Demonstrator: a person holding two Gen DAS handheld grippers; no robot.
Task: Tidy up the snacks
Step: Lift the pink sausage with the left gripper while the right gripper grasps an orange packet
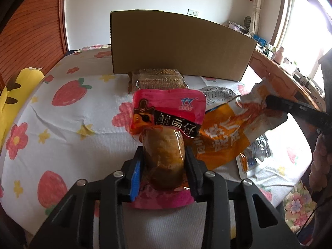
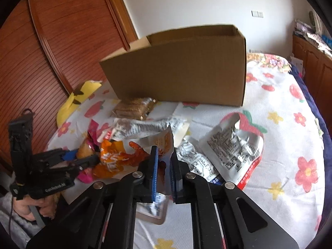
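My left gripper (image 1: 164, 153) is shut on a pink squid snack pouch (image 1: 168, 110) and holds it above the bed; it also shows in the right wrist view (image 2: 83, 157). My right gripper (image 2: 165, 155) is shut on the edge of an orange snack bag (image 2: 118, 157), lifted off the sheet; the bag shows in the left wrist view (image 1: 228, 130) with the right gripper's finger (image 1: 290, 108) on it. A cardboard box (image 1: 176, 43) stands behind, open at the top (image 2: 182, 66). A brown cracker pack (image 1: 159, 78) lies before it.
Silver-backed snack bags (image 2: 228, 145) lie crumpled on the strawberry-print bedsheet (image 1: 62, 124). A yellow plush (image 1: 12, 95) lies at the left edge. A wooden headboard (image 2: 51, 41) is to the left, and wooden cabinets (image 1: 280, 76) to the right.
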